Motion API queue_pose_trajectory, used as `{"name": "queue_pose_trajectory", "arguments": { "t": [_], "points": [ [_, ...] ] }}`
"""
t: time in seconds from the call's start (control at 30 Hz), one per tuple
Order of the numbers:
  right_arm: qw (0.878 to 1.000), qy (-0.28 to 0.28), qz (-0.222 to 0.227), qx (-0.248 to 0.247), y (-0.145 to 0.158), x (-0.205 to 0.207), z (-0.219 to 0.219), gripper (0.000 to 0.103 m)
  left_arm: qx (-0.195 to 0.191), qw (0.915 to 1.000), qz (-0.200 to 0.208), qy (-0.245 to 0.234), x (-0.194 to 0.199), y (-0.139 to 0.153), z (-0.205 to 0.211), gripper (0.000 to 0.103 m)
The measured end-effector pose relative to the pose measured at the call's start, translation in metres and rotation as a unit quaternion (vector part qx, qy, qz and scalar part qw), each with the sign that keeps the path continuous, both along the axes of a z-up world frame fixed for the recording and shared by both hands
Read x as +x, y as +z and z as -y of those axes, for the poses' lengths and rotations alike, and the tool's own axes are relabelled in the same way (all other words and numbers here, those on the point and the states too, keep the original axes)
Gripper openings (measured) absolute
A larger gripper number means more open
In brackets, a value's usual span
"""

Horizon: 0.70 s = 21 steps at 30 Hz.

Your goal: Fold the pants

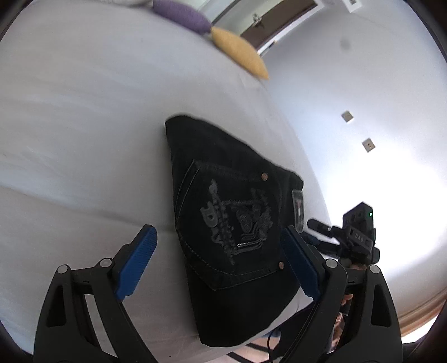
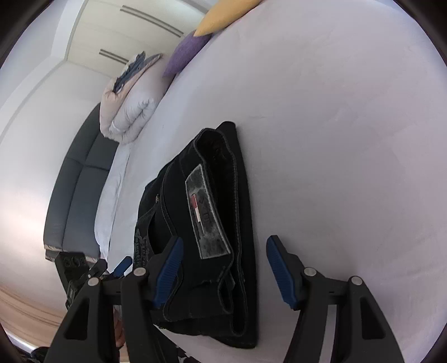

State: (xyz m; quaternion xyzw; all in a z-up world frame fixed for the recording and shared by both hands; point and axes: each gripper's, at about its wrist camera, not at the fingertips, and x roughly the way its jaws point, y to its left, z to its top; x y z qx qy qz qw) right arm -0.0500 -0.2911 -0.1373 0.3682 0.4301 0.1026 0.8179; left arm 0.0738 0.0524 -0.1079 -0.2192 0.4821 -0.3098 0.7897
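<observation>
Black jeans (image 1: 232,223) lie folded into a compact stack on the white bed (image 1: 83,125), near its edge, back pocket with grey embroidery facing up. My left gripper (image 1: 220,262) is open and empty, its blue pads either side of the stack's near end, above it. In the right wrist view the same jeans (image 2: 212,217) show their waistband and leather label. My right gripper (image 2: 223,270) is open and empty, hovering over the waistband end. The right gripper also shows in the left wrist view (image 1: 354,234), beyond the bed edge.
A yellow cushion (image 1: 240,53) and a purple cushion (image 1: 181,14) lie at the far end of the bed. A folded white duvet (image 2: 131,100) sits by the dark headboard (image 2: 75,181). White wall, wardrobe and wooden floor surround the bed.
</observation>
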Motion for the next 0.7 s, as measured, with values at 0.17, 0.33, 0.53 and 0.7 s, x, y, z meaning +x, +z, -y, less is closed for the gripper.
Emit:
{"name": "queue_pose_trajectory", "arguments": {
  "t": [0.17, 0.33, 0.53, 0.7],
  "points": [
    [1.000, 0.010, -0.005, 0.014, -0.003, 0.013, 0.002, 0.065, 0.034, 0.9982, -0.034, -0.036, 0.011, -0.019, 0.019, 0.090],
    [0.999, 0.025, -0.014, 0.020, -0.007, 0.029, -0.003, 0.065, 0.086, 0.9946, -0.034, -0.047, 0.017, -0.019, 0.039, 0.066],
    [0.999, 0.036, -0.029, -0.006, -0.009, 0.042, -0.016, 0.058, 0.126, 0.9904, -0.027, -0.049, 0.007, -0.016, 0.035, 0.054],
    [0.998, 0.037, -0.040, -0.042, -0.007, 0.045, -0.028, 0.046, 0.151, 0.9871, -0.010, -0.052, -0.001, -0.007, 0.034, 0.048]
  ]
}}
